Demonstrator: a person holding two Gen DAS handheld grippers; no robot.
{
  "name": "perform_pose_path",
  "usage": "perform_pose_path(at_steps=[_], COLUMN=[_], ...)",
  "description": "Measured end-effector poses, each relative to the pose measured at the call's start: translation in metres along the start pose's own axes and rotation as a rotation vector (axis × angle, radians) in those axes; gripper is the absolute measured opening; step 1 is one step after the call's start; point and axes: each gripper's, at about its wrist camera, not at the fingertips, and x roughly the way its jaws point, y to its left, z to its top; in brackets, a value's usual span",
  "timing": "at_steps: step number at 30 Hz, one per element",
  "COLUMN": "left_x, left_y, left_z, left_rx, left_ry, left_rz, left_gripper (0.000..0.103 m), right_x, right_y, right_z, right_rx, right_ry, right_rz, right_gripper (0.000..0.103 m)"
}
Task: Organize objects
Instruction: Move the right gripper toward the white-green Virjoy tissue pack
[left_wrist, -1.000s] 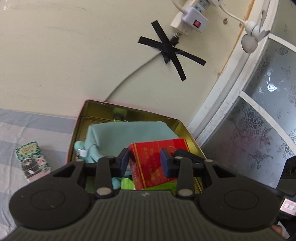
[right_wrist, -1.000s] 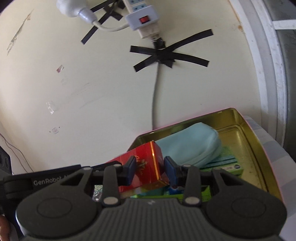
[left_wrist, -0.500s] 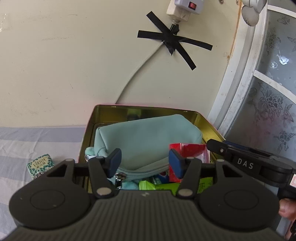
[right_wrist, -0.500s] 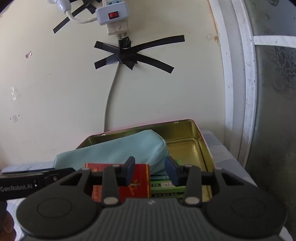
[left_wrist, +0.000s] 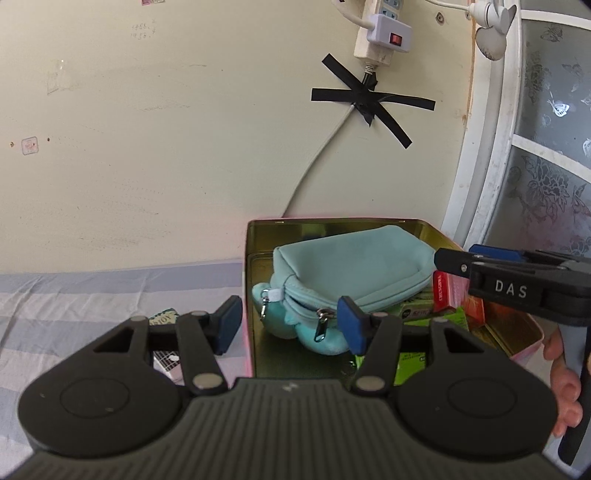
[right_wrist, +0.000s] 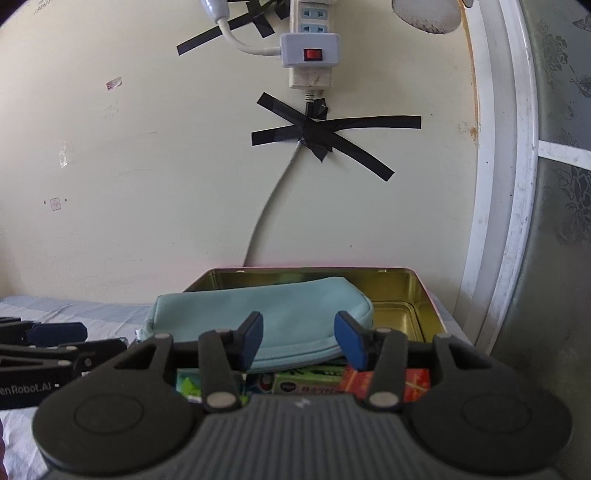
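Note:
A gold tin stands on the striped cloth against the wall. In it lie a teal zip pouch, a red box and green boxes. My left gripper is open and straddles the tin's near left wall without touching it. My right gripper hovers over the tin's near side, its jaws opening. The pouch shows beyond the gap, and the pads press on nothing. The red box rests below its right finger.
A small patterned card box lies on the cloth left of the tin, partly hidden by my left finger. A power strip and taped cable hang on the wall behind. A frosted glass door stands to the right.
Both grippers were shut on the red box. The left let go first and shifted left; the right then opened, and the red box now lies in the tin.

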Motion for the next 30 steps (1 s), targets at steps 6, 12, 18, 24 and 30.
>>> perform_pose_path(at_steps=[6, 12, 18, 24, 30], left_x=[-0.020, -0.032, -0.041, -0.050, -0.054], left_y=[0.020, 0.049, 0.082, 0.112, 0.144], left_z=[-0.011, -0.022, -0.036, -0.049, -0.064], left_rx=[0.029, 0.008, -0.031, -0.069, -0.131], left_ry=[-0.009, 0.014, 0.030, 0.038, 0.055], left_rz=[0.066, 0.140, 0.191, 0.229, 0.267], left_gripper=[0.059, 0.059, 0.059, 0.061, 0.062], right_x=[-0.012, -0.018, -0.022, -0.024, -0.024], right_y=[0.031, 0.067, 0.106, 0.139, 0.163], right_z=[-0.006, -0.014, -0.017, -0.020, -0.026], right_rx=[-0.049, -0.111, -0.180, -0.223, -0.245], right_ry=[0.015, 0.048, 0.057, 0.061, 0.077], right_rz=[0.038, 0.055, 0.071, 0.098, 0.138], right_gripper=[0.046, 0.052, 0.054, 0.056, 0.056])
